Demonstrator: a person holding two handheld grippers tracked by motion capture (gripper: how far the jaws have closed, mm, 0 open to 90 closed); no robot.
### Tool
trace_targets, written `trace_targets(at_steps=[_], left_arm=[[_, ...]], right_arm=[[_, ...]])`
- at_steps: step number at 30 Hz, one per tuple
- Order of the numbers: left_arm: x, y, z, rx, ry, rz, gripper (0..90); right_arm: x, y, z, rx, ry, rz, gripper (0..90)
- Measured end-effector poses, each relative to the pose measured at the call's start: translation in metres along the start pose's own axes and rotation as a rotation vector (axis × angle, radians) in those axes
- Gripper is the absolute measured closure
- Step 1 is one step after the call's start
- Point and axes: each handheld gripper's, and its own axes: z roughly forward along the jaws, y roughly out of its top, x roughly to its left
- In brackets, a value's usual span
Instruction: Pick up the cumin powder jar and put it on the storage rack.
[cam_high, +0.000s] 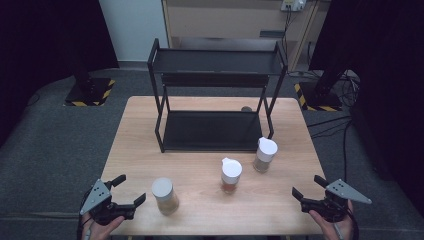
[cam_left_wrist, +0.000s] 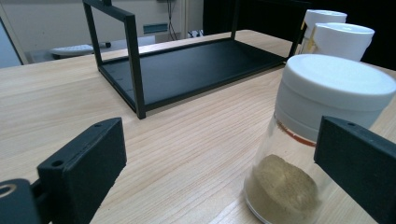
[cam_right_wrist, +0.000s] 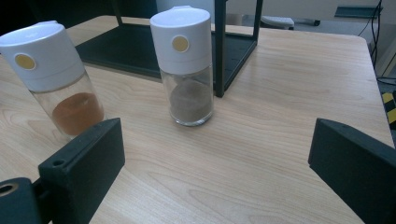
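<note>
High view: left gripper (cam_high: 128, 190) held at the near left corner of the table (cam_high: 150, 130), jaws apart, empty, just beside the jar with pale powder (cam_high: 165, 196). Right gripper (cam_high: 309, 187) at the near right corner, jaws apart too, holding nothing, well apart from the jar with orange spice (cam_high: 231, 175) and the jar with brown spice (cam_high: 264, 154). Black rack (cam_high: 215, 95) standing at the far middle, both shelves bare.

Left gripper view: pale-powder jar (cam_left_wrist: 322, 135) upright, close ahead, toward the right jaw, not yet between the two jaws.

Right gripper view: brown-spice jar (cam_right_wrist: 187, 65) upright ahead, near a rack post; orange-spice jar (cam_right_wrist: 51, 77) to the left, apart from it.

Judged as the approach step, before any grasp. Next move probably: bring the left gripper forward and a little sideways around the pale jar, below the white cap, then close gently so as not to tip it.
</note>
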Motion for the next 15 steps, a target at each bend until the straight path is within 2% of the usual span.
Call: trace_targets(at_steps=[10, 15], left_arm=[[0.001, 0.023, -0.011, 0.006, -0.031, 0.012, 0.9], [0.003, 0.032, -0.015, -0.002, -0.054, -0.002, 0.4]], right_arm=[[0.0, 0.0, 0.0, 0.002, 0.003, -0.006, 4.0], [0.001, 0.001, 0.0, 0.004, 0.003, -0.011, 4.1]])
